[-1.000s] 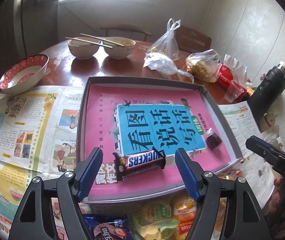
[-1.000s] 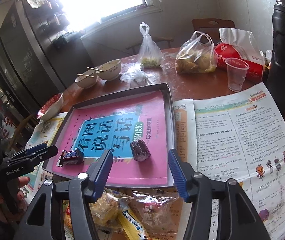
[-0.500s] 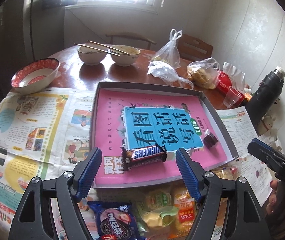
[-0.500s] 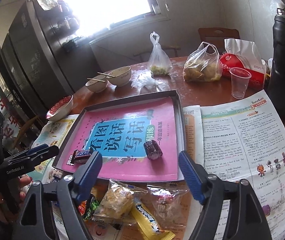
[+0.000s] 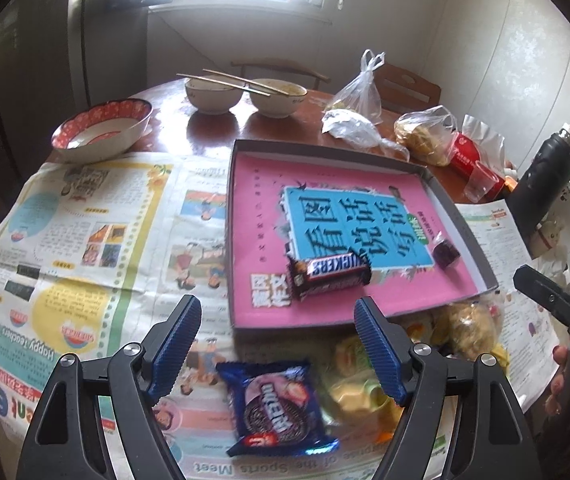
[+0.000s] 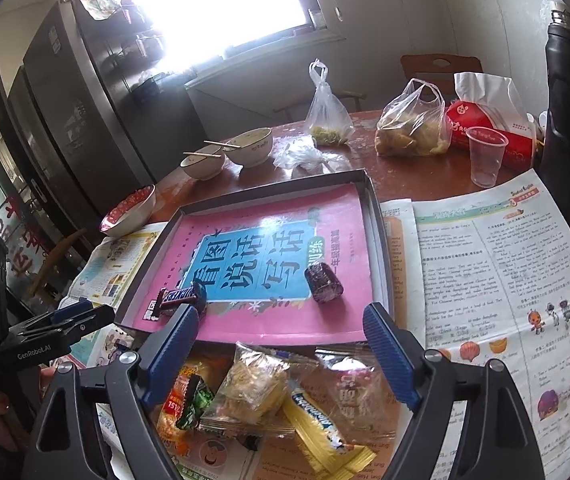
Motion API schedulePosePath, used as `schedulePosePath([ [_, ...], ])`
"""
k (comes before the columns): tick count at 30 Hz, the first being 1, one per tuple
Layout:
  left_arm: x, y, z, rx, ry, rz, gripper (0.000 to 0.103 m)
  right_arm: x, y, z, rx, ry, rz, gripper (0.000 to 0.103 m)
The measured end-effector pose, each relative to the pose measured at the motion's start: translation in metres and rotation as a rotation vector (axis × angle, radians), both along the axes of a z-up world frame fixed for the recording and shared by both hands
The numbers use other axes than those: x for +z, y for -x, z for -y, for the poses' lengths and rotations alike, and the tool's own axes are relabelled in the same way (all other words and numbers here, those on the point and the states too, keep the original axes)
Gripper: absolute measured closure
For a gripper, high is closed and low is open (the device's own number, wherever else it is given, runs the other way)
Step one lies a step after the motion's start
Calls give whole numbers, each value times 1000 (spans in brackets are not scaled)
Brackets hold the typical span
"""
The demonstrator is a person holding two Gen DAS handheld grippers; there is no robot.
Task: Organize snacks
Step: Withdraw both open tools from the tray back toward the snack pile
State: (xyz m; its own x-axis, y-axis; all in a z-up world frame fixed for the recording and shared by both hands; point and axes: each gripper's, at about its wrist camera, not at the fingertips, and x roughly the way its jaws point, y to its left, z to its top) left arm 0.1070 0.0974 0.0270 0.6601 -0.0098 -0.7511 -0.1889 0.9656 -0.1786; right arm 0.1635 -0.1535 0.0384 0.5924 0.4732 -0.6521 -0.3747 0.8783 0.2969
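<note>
Snacks are only partly sorted: two pieces lie in the grey tray (image 5: 465,236) on its pink book cover, a Snickers bar (image 5: 331,274) near the front edge and a small dark purple wrapped sweet (image 6: 324,282) towards the right side. Everything else waits in a loose pile on the newspaper (image 5: 85,216) just in front of the tray: a blue Oreo pack (image 5: 275,400), a clear-wrapped pastry (image 6: 255,384), a yellow wafer bar (image 6: 321,428) and other packets. By my judgement most of the job is left. The left gripper (image 5: 275,344) stands apart and empty above the Oreo pack; the right gripper (image 6: 281,354) is opening, nothing between its jaws, over the pile
</note>
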Motion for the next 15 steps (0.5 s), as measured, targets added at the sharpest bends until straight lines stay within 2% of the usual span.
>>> schedulePosePath([
  [15,-17,11,4,-26,0,-16,23,-5,11,-2,-6,9,11,16],
])
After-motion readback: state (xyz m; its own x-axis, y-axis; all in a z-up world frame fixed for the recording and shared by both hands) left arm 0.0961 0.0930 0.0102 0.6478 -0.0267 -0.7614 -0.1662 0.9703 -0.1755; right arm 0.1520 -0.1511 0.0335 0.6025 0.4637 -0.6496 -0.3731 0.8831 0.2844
